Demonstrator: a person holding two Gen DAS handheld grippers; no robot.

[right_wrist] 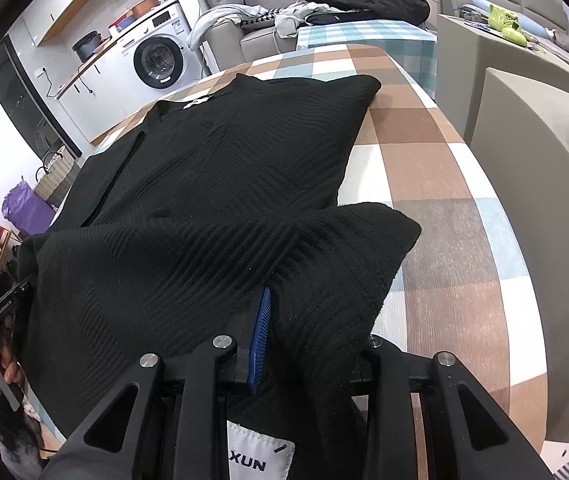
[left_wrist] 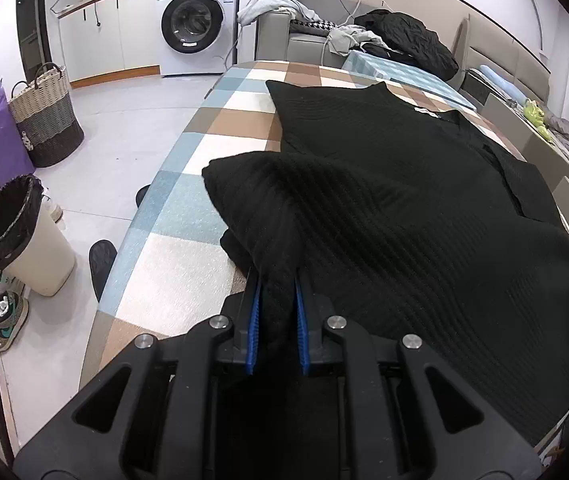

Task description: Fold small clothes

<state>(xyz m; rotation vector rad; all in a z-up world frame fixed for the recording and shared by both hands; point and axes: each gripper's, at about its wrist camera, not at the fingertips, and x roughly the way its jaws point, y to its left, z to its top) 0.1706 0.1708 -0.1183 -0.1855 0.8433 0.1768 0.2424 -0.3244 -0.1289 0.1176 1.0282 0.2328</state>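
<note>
A black textured knit garment (left_wrist: 384, 152) lies spread on the checked table (left_wrist: 188, 208), collar at the far end. My left gripper (left_wrist: 278, 280) is shut on the garment's near left hem corner and holds it lifted over the body. My right gripper (right_wrist: 280, 296) is shut on the near right hem corner of the same garment (right_wrist: 224, 168), also lifted; only its left blue pad (right_wrist: 260, 320) shows, the other is under cloth. A white label (right_wrist: 260, 458) hangs between the right gripper's arms. The left gripper also shows in the right wrist view (right_wrist: 4, 312) at the left edge.
The checked table (right_wrist: 444, 184) has bare cloth to the right of the garment. A bin (left_wrist: 24, 236), woven basket (left_wrist: 46, 116) and shoes stand on the floor at left. A washing machine (left_wrist: 196, 20) and a sofa with clothes (left_wrist: 364, 36) lie beyond.
</note>
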